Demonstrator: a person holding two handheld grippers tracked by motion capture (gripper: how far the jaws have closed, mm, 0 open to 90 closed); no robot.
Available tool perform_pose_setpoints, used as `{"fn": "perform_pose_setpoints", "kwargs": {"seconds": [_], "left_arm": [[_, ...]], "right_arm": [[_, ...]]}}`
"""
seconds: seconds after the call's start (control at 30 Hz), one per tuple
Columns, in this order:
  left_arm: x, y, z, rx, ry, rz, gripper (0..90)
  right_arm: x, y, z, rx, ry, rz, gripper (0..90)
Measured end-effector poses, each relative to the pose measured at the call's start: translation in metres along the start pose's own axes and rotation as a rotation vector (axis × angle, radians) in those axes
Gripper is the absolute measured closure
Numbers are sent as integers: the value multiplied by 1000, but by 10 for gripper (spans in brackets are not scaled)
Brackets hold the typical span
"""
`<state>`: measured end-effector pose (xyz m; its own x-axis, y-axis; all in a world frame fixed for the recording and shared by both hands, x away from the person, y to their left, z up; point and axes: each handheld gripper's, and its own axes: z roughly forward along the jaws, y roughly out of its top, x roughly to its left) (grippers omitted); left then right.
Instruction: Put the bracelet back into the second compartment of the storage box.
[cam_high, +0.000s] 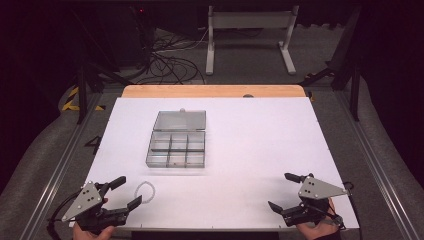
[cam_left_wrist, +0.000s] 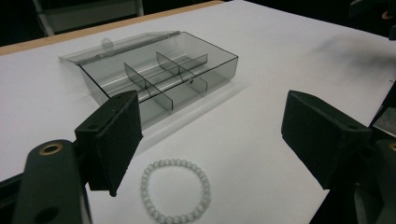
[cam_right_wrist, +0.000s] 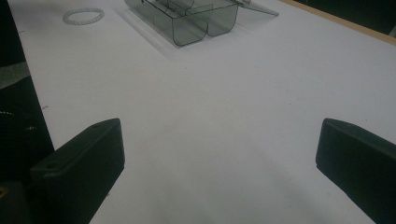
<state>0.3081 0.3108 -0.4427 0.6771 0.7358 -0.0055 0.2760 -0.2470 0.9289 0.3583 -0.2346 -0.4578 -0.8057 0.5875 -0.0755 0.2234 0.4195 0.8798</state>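
Observation:
A smoky clear plastic organiser box (cam_high: 177, 146) with several compartments lies on the white table, its lid (cam_high: 180, 120) folded open at the far side. Its compartments look bare in the left gripper view, where the box (cam_left_wrist: 161, 77) lies beyond the jaws. A white bead bracelet (cam_high: 145, 189) lies flat near the front left, just right of my left gripper (cam_high: 129, 192). That gripper (cam_left_wrist: 210, 144) stands open, with the bracelet (cam_left_wrist: 176, 197) on the table between its jaws. My right gripper (cam_high: 286, 192) rests open at the front right, holding nothing (cam_right_wrist: 219, 158).
The white table top (cam_high: 260, 145) ends in a wooden strip (cam_high: 215, 90) at the far edge. Beyond it stand a grey metal frame (cam_high: 250, 37) and loose cables (cam_high: 170, 62) on the floor. Metal rails run along both sides of the table.

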Motion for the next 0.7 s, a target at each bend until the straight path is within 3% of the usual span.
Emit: {"fn": "perform_pose_setpoints", "kwargs": {"seconds": [0.2,0.7], "left_arm": [[-1,1,-1,-5,17,36,211],[-2,2,-1,4,8,27,220]], "right_arm": [[0,0,0,-2,3,-7,20],[1,0,1,4,13,-8,22]]}}
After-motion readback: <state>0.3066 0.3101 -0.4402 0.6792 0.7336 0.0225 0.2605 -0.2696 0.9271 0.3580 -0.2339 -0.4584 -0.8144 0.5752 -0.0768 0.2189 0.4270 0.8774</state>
